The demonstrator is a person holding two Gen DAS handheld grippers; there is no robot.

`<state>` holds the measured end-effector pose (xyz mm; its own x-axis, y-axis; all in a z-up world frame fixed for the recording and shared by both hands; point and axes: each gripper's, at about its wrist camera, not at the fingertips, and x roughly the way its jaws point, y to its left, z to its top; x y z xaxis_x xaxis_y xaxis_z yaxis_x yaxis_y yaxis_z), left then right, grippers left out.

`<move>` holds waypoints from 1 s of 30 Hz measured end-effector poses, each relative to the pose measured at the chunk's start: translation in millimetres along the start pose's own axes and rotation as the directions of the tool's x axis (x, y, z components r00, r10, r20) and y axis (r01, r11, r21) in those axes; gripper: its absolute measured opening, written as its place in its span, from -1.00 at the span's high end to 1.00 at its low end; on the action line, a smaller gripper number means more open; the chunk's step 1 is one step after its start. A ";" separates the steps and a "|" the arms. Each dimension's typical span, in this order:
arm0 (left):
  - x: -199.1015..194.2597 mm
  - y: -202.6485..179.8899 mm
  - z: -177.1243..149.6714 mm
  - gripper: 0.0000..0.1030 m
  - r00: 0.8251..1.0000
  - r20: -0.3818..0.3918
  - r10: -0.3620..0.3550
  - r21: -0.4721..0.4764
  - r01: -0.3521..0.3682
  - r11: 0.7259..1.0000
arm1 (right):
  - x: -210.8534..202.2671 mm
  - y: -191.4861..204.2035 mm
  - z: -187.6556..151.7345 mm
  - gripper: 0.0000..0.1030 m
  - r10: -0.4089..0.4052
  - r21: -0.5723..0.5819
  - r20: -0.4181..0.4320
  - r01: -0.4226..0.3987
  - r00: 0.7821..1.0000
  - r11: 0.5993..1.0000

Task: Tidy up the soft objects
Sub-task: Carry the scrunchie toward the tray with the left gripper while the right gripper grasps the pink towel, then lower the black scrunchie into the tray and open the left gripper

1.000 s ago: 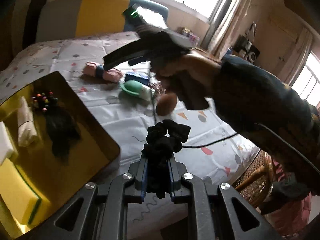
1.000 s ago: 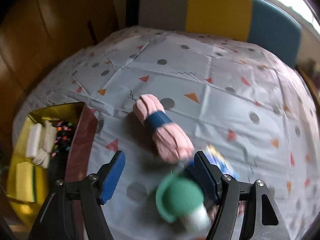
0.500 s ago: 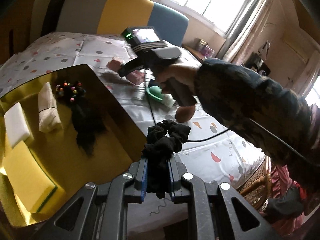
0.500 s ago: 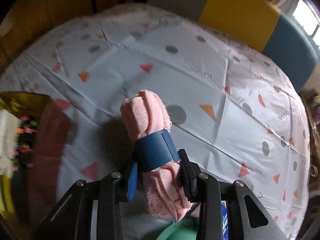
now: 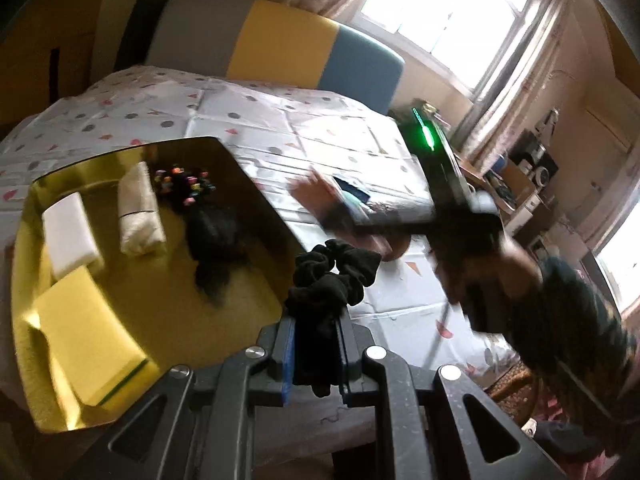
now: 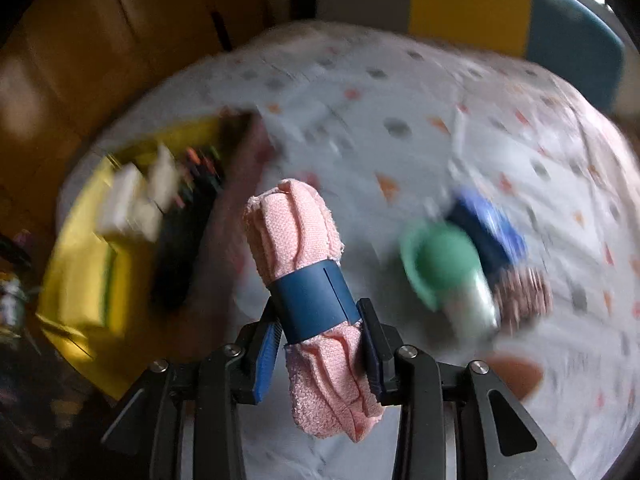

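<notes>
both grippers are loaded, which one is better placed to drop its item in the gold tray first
Left, probably. The left gripper, shut on the black scrunchie, sits right at the gold tray edge. The right gripper, shut on the pink rolled towel, is over the tablecloth.

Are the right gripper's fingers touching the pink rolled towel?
Touching. The right wrist view shows both fingers of the right gripper pressed against the pink rolled towel below its blue band.
</notes>
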<state>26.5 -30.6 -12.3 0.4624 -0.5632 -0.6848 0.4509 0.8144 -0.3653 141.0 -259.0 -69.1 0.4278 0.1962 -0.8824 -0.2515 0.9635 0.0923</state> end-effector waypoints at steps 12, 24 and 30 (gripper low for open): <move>-6.6 29.8 -11.1 0.70 0.995 -0.018 0.097 -0.134 -0.099 0.986 | 15.8 -12.8 -43.8 0.29 -0.064 -0.006 0.026 0.065 0.998 0.998; -8.8 50.4 -11.9 0.70 0.990 -0.026 0.139 -0.216 -0.141 0.966 | 14.3 -6.9 -47.6 0.29 -0.093 -0.048 0.019 0.093 0.996 0.994; -9.9 66.9 -8.1 0.70 0.989 -0.038 0.145 -0.291 -0.150 0.945 | 15.4 -7.7 -46.3 0.29 -0.090 -0.042 0.014 0.091 0.996 0.995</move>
<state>45.9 30.6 -35.1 0.4933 -0.4334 -0.7542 0.1348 0.8947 -0.4259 109.3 -271.9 -104.8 0.4608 0.1111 -0.8805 -0.2476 0.9688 -0.0074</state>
